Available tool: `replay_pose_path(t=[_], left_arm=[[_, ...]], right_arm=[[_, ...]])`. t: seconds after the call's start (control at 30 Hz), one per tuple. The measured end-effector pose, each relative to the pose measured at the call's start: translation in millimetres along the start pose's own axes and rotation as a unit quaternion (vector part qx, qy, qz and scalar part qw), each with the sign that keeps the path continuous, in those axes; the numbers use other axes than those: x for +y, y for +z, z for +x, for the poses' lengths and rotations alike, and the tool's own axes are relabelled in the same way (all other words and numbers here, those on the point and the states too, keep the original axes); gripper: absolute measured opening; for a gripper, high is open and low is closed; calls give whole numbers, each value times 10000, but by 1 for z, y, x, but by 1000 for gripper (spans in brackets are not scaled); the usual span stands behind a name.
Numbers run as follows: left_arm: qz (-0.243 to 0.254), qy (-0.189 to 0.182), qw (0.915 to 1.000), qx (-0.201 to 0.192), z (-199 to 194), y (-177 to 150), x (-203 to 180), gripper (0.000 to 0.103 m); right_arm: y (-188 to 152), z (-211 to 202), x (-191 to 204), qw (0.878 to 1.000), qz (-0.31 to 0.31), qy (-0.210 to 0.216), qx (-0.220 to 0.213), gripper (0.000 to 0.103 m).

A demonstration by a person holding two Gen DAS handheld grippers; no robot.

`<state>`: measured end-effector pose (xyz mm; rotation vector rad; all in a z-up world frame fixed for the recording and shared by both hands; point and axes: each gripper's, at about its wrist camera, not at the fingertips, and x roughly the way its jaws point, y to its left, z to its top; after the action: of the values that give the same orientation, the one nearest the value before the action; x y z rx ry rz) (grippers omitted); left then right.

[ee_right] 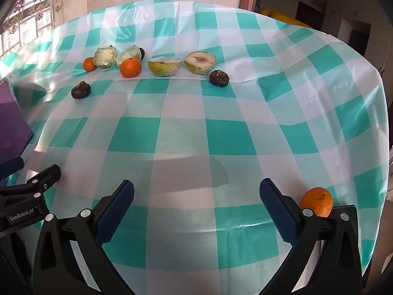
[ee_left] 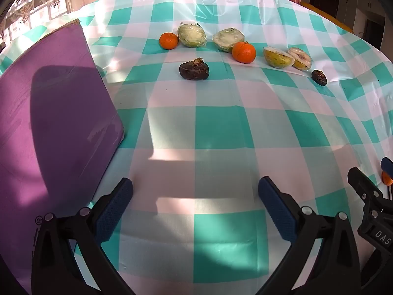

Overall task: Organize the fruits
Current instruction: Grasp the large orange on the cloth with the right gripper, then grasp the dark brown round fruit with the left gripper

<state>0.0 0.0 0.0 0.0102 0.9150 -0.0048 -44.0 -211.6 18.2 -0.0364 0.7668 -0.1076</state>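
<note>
1. Both grippers sit low at the near edge of the table, side by side. The left gripper has its blue pads wide apart with nothing between them. The right gripper is spread wide too and holds nothing.
2. One orange lies just beside the right gripper's outer finger, at the near right edge of the tablecloth.
3. A purple board lies flat on the left side of the table, near the left gripper.
4. All the other fruit lies far across the green and white cloth, in a loose row.
5. At the left end of the row a small orange touches a wrapped green half.
6. Next comes a second green half with a bigger orange touching its front.
7. Then two yellow halves lie next to each other, cut sides up, in clear wrap.
8. A dark brown fruit lies alone in front of the row.
9. A second dark fruit lies at the right end, near the yellow halves.
</note>
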Motion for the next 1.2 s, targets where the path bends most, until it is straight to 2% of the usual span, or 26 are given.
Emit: replay_pose_path(t=[0.1,0.2,0.27,0.33,0.43,0.47,0.5,0.63,0.73,0.83,0.9,0.97,1.07,1.2], left_arm=[[0,0,10000,0,0,0,0,102],[1,0,10000,0,0,0,0,102],[0,-1,10000,1,0,0,0,102],[0,0,10000,2,0,0,0,102],[0,0,10000,2,0,0,0,102],[0,0,10000,3,0,0,0,102],[0,0,10000,3,0,0,0,102],[0,0,10000,3,0,0,0,102],[0,-1,10000,4,0,0,0,102],[0,0,10000,3,0,0,0,102],[0,-1,10000,2,0,0,0,102],[-3,-11,10000,1,1,1,0,102],[107,-98,9999,38,4,6,-5,102],[234,-198,9995,65,13,20,-20,101]], right_arm=[[-4,-11,-21,9991,260,-285,-179,98],[-7,-14,-48,9981,465,-400,-47,97],[-6,-20,-67,9972,573,-489,-6,90],[-3,-25,-83,9968,580,-555,29,90],[-4,-14,-102,9963,512,-431,530,89],[-5,-9,-107,9959,493,-375,666,81],[-5,-4,-112,9954,484,-328,753,79],[-6,12,-111,9938,79,-158,1101,73],[-7,16,-101,9933,-386,-226,1069,68],[-4,17,-101,9927,-395,24,1141,53],[-3,17,-101,9923,-400,145,1165,48],[-2,17,-104,9928,-265,164,1160,37],[1,18,-108,9926,67,433,1129,36],[10,22,-91,9937,186,504,980,36]])
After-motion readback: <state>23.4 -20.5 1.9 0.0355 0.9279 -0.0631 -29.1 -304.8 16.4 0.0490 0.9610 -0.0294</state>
